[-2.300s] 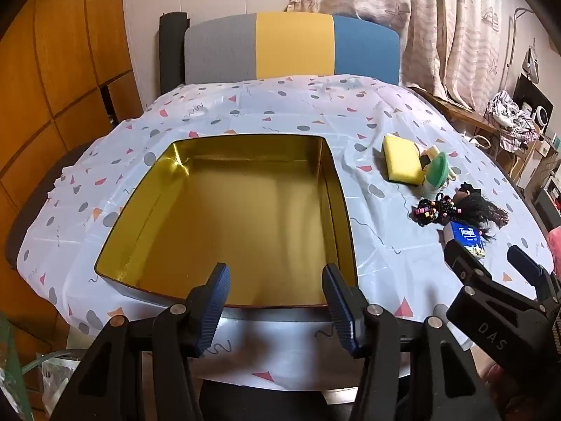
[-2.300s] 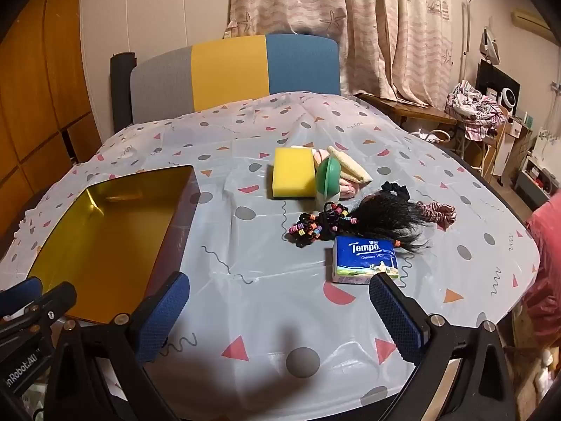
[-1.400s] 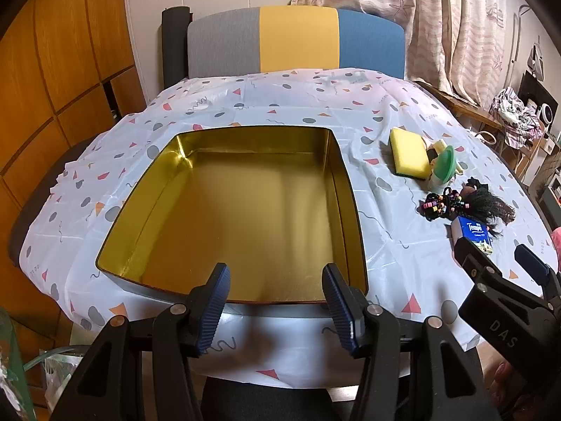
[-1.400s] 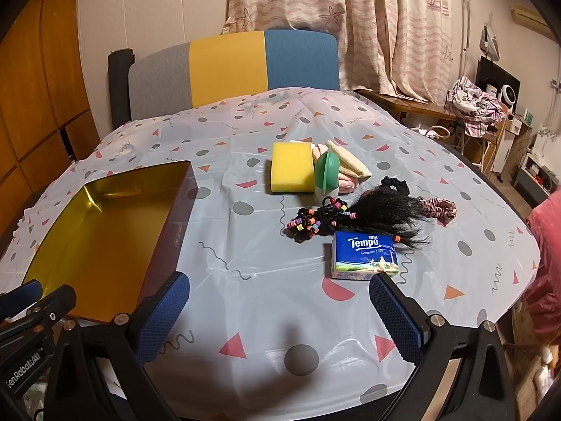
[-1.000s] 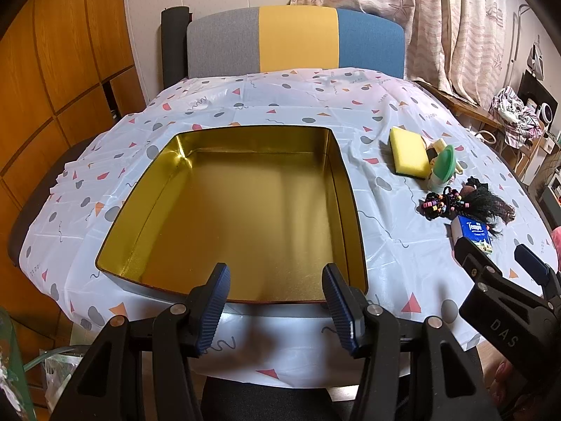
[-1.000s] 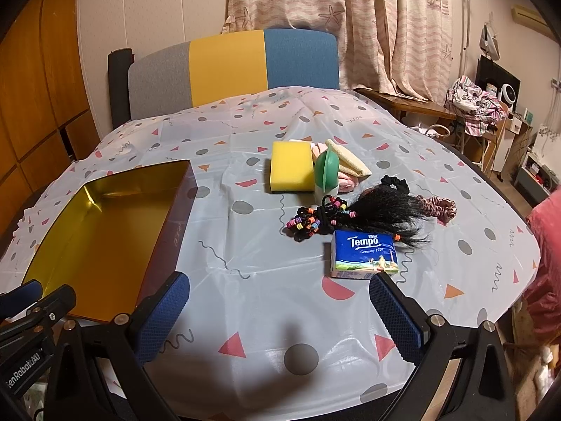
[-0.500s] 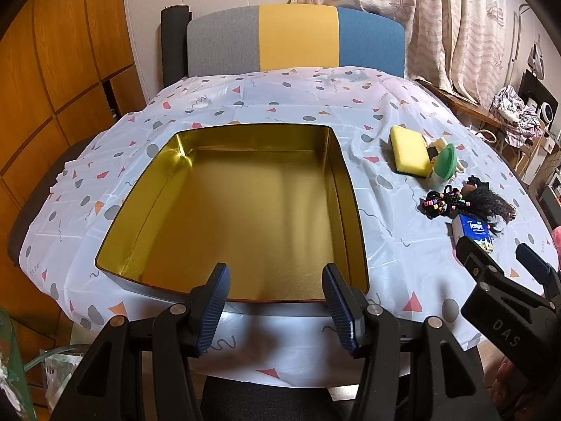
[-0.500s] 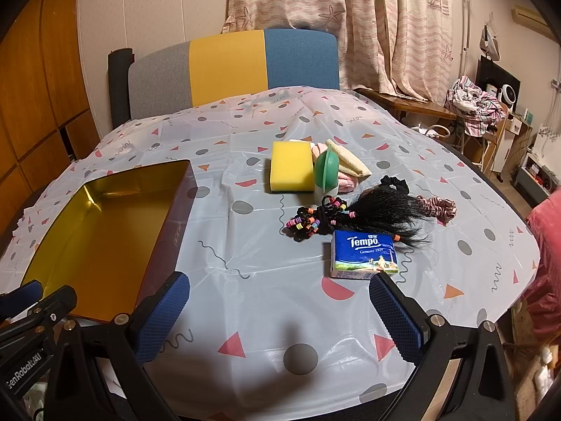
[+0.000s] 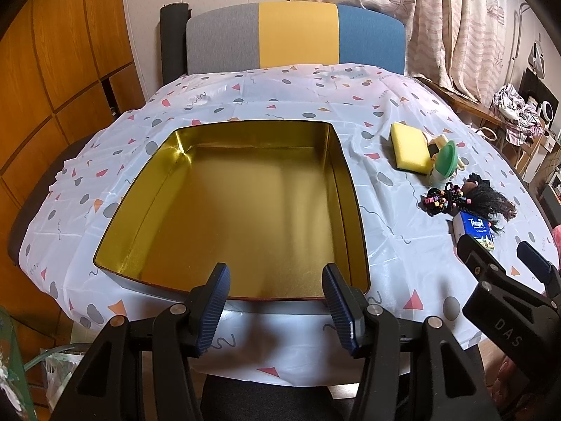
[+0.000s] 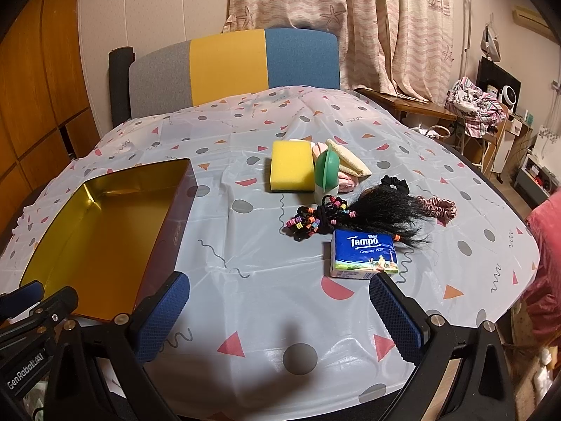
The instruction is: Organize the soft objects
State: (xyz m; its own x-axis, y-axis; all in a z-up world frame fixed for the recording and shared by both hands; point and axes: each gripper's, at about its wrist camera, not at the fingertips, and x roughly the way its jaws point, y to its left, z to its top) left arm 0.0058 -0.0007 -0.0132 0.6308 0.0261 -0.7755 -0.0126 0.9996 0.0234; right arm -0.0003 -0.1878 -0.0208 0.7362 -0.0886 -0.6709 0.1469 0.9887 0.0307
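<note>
Soft things cluster right of the gold tin (image 10: 105, 231): yellow sponge (image 10: 291, 170), hair ties (image 10: 315, 219), Tempo tissue pack (image 10: 364, 254), nearest the right gripper (image 10: 280, 315). Both grippers' fingers apart and empty, left gripper (image 9: 277, 301) at the tin's near rim. Pack probably light, squashy, its film slick; pinch across its short sides

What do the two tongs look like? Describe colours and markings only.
Both are black plastic frames with silver screws. The left tongs carry dark blue ribbed pads; the right tongs carry blue dotted pads. White lettering marks each body: "DAS" on the right, "GenRobot.AI" on the left.
</note>
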